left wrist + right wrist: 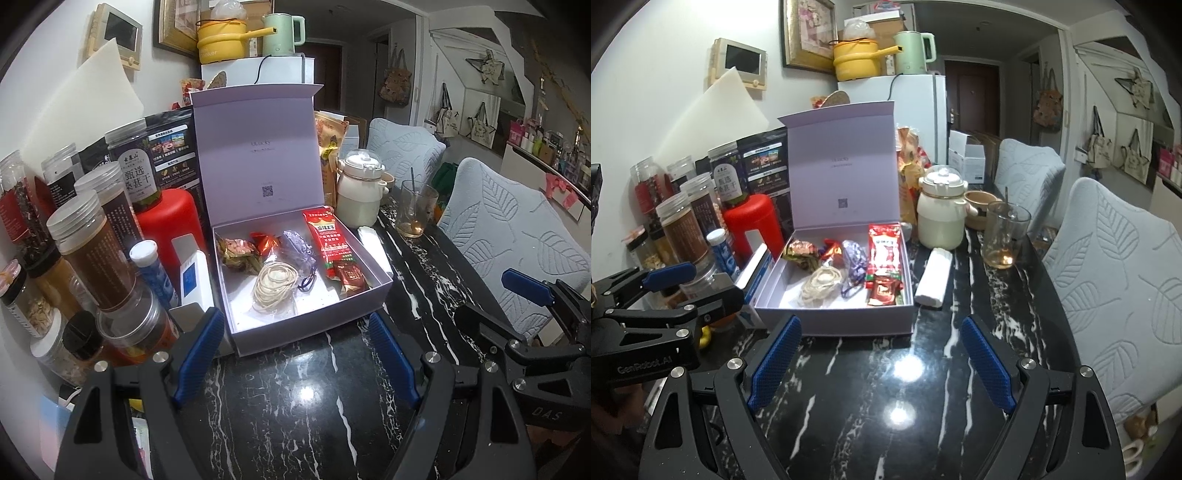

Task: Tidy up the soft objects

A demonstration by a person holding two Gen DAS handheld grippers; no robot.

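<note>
Black marble-pattern tabletop (871, 387), white veins, glossy with lamp reflections. Cream ceramic lidded pot (940, 210) stands near a clear glass cup (1004, 236) holding a spoon. Red plastic bottle (168, 221) sits among clear screw-lid jars (88, 254) along the wall. Two pale-blue leaf-embossed chair backs (1108, 280). Yellow cooker pot (857, 59) on white fridge (916, 96).

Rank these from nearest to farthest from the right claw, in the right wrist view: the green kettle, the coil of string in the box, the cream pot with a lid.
1. Coil of string: in the open box, just ahead of the right claw, slightly left.
2. Cream pot with a lid: on the table behind the box, to the right.
3. Green kettle: on the fridge, far back.
</note>
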